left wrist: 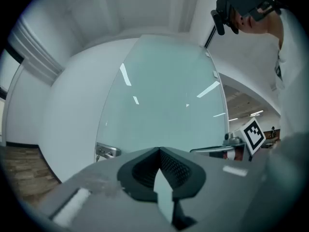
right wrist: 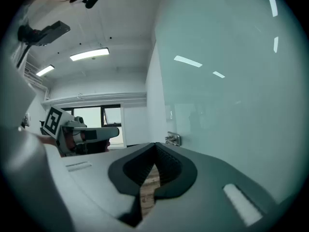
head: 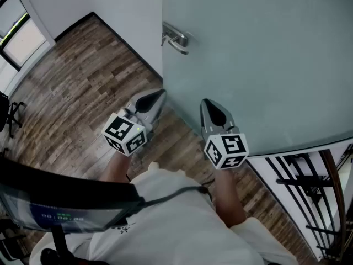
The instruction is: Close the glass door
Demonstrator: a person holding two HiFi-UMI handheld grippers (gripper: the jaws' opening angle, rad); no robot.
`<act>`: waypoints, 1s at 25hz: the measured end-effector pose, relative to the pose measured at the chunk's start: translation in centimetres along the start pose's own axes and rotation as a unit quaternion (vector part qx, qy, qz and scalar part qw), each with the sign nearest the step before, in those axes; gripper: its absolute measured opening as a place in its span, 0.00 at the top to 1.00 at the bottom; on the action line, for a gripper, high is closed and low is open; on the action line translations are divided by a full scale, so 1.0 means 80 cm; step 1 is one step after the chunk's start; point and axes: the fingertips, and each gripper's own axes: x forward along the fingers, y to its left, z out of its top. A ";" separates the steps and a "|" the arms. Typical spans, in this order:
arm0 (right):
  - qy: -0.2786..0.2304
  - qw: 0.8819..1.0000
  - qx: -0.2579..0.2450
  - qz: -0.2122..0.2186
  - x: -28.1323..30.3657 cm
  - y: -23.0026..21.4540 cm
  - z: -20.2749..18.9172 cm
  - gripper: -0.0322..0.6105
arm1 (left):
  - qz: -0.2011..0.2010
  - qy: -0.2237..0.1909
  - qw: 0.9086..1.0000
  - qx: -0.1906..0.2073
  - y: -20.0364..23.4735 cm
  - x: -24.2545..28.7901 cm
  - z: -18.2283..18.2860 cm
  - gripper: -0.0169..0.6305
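The frosted glass door (head: 259, 59) fills the upper right of the head view, and its metal handle (head: 176, 39) sits near its left edge. My left gripper (head: 160, 95) is shut and empty. It points level at the door's left edge, below the handle. My right gripper (head: 207, 102) is also shut and empty, with its tip close to the glass lower down; contact cannot be told. In the left gripper view the closed tips (left wrist: 158, 150) face the glass door (left wrist: 164, 95) and handle (left wrist: 107, 152). In the right gripper view the closed tips (right wrist: 154, 145) point along the glass door (right wrist: 231, 81) toward the handle (right wrist: 173, 139).
Wood-plank floor (head: 83, 76) spreads to the left, bounded by a white wall (head: 127, 10) with a dark skirting. A black metal railing (head: 314, 192) stands at the lower right. A window (head: 19, 32) and a chair base (head: 14, 115) are at the far left.
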 end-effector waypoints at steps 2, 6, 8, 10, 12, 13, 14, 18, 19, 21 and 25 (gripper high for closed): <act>0.000 1.000 -0.002 0.002 0.001 -0.001 -0.003 0.94 | -0.002 0.001 1.000 0.000 0.000 0.003 -0.003 0.97; 0.001 1.000 -0.003 0.005 0.004 -0.003 -0.006 0.94 | -0.003 -0.002 1.000 0.000 0.000 0.009 -0.004 0.97; 0.001 1.000 -0.003 0.008 0.004 -0.004 -0.006 0.94 | -0.003 -0.004 1.000 -0.003 -0.001 0.011 -0.003 0.97; 0.002 1.000 -0.001 0.012 0.002 -0.005 -0.006 0.94 | -0.002 -0.007 1.000 -0.006 -0.005 0.011 -0.003 0.97; 0.004 1.000 0.005 0.018 -0.004 -0.005 -0.007 0.94 | -0.002 -0.007 1.000 -0.006 -0.012 0.009 -0.003 0.97; 0.005 1.000 0.010 0.023 -0.008 -0.004 -0.008 0.94 | -0.003 -0.005 1.000 -0.004 -0.017 0.008 -0.002 0.97; 0.007 0.999 0.015 0.030 -0.011 -0.002 -0.009 0.94 | -0.003 -0.003 1.000 -0.001 -0.021 0.007 -0.002 0.97; 0.014 0.999 0.023 0.046 -0.022 -0.003 -0.020 0.94 | -0.002 0.005 1.000 0.005 -0.034 0.009 -0.010 0.97; 0.014 0.999 0.023 0.045 -0.025 -0.007 -0.022 0.94 | -0.001 0.006 1.000 0.005 -0.036 0.011 -0.012 0.97; 0.013 0.999 0.020 0.042 -0.030 -0.015 -0.025 0.94 | 0.001 0.007 1.000 0.004 -0.040 0.015 -0.016 0.97; 0.016 0.999 0.013 0.038 -0.043 -0.035 -0.032 0.94 | 0.009 0.010 1.000 -0.001 -0.049 0.022 -0.024 0.97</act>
